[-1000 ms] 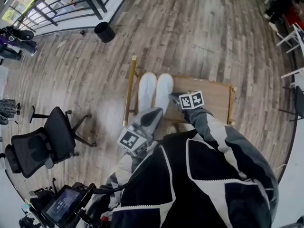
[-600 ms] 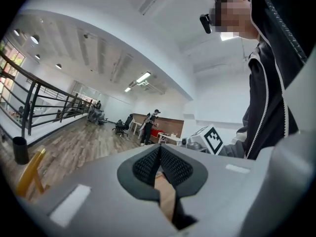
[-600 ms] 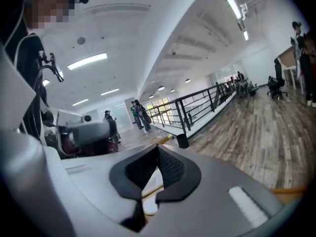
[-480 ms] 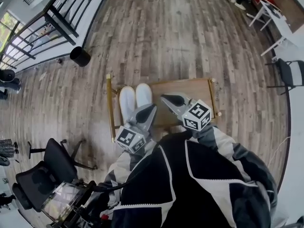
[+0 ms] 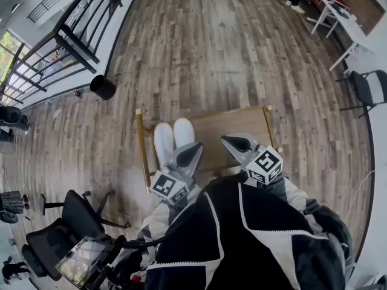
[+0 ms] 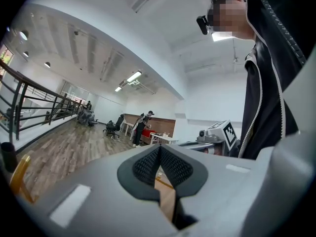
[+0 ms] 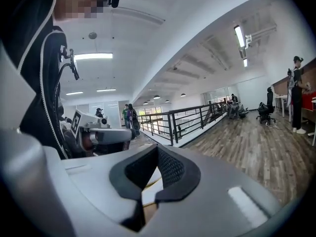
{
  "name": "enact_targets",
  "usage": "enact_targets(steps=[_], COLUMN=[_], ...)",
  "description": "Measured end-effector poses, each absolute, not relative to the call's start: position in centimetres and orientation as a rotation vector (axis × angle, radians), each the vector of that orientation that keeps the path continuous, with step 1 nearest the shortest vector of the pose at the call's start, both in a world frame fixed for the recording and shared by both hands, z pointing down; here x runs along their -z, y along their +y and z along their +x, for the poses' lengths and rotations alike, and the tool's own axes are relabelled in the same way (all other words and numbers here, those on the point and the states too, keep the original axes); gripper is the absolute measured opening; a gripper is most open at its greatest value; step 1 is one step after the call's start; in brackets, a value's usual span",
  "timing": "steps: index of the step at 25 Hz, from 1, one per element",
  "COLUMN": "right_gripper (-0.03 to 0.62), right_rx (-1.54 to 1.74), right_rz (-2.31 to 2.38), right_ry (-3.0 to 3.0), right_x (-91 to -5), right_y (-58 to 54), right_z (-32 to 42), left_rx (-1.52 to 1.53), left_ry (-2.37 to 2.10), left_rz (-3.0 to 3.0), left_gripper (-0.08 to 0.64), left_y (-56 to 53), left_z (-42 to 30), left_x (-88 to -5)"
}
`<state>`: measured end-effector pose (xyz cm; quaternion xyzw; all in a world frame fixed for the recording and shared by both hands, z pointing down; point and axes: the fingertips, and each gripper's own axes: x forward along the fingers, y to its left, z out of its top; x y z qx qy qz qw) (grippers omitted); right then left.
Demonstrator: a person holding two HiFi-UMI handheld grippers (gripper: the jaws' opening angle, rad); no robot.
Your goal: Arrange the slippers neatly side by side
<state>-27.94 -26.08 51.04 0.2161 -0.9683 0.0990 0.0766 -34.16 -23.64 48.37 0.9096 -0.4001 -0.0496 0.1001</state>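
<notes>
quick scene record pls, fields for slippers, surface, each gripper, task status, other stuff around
slippers: two white slippers, parallel, side by side, touching
surface: low wooden table with a gold frame
left gripper: shut, empty, near the slippers' closer ends
right gripper: shut, empty, over bare table
task status: pair looks arranged
around: black bin, office chair

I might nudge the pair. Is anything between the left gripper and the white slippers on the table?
Nothing visible does. The left gripper hangs shut by the near ends of the slippers, which lie side by side at the left end of the table. The right gripper is off to their right.
</notes>
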Motion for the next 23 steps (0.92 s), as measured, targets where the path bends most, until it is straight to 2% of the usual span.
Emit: enact_targets(steps=[23], right_gripper=[0.0], right_rx=[-0.245], right_rz=[0.535], right_ry=[-2.931], right_x=[-50.7], right_y=[-24.0], right_z=[-29.6], left_rx=[0.146], left_ry=[-1.22], left_rz=[2.705], left_gripper=[0.02], left_y=[-21.7], left_z=[-34.8], left_x=[-47.3])
